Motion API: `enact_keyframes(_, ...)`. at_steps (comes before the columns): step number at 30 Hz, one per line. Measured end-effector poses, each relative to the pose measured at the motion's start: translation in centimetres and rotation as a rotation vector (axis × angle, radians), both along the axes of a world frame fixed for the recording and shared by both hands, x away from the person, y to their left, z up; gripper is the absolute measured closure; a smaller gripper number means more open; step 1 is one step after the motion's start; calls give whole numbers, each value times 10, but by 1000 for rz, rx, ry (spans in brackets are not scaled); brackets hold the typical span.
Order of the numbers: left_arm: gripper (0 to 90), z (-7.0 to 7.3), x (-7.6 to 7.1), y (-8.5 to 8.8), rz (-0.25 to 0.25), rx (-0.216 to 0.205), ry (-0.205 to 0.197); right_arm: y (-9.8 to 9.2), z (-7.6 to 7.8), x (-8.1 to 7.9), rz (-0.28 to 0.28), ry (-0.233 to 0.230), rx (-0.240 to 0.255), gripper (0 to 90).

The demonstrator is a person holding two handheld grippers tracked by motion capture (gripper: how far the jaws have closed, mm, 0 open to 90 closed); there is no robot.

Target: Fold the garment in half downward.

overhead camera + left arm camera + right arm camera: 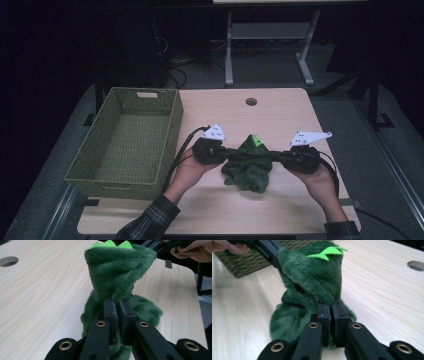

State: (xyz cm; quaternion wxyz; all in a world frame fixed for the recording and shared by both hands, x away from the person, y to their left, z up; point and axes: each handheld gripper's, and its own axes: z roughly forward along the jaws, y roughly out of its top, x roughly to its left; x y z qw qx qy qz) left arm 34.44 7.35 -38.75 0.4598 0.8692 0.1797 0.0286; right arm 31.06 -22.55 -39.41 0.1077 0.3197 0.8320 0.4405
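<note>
A dark green plush cloth (248, 164) with bright green felt spikes (255, 140) hangs bunched between my two grippers over the middle of the wooden table (280, 115). My left gripper (226, 155) is shut on its left edge, and my right gripper (278, 157) is shut on its right edge. In the left gripper view the green plush (117, 270) rises from the closed jaws, with the spikes (110, 243) on top. The right gripper view has the plush (312, 282) pinched between the jaws, a spike (328, 252) near its top and the lower folds resting on the table.
An empty green woven basket (102, 157) stands at the table's left side, its corner (247, 262) behind the plush. A round cable hole (251, 101) lies near the table's far edge. Beyond the table stands a desk frame (270, 40) on dark floor.
</note>
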Motion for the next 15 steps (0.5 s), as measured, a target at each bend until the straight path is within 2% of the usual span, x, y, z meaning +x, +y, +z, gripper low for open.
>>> enact_keyframes(1, 858, -1, -3, 0, -6, -3, 6, 0, -2, -3, 7, -3, -11, 863)
enact_keyframes(4, 858, -7, -10, 0, -29, 15, -21, 0, -9, -10, 20, 13, -7, 862)
enact_keyframes(9, 858, -18, -18, 0, -53, 14, -2, 0, -22, -21, 32, 40, -13, 862)
enact_keyframes(15, 858, -36, -26, -2, -79, 41, 28, 0, -32, -29, 43, 75, -12, 859)
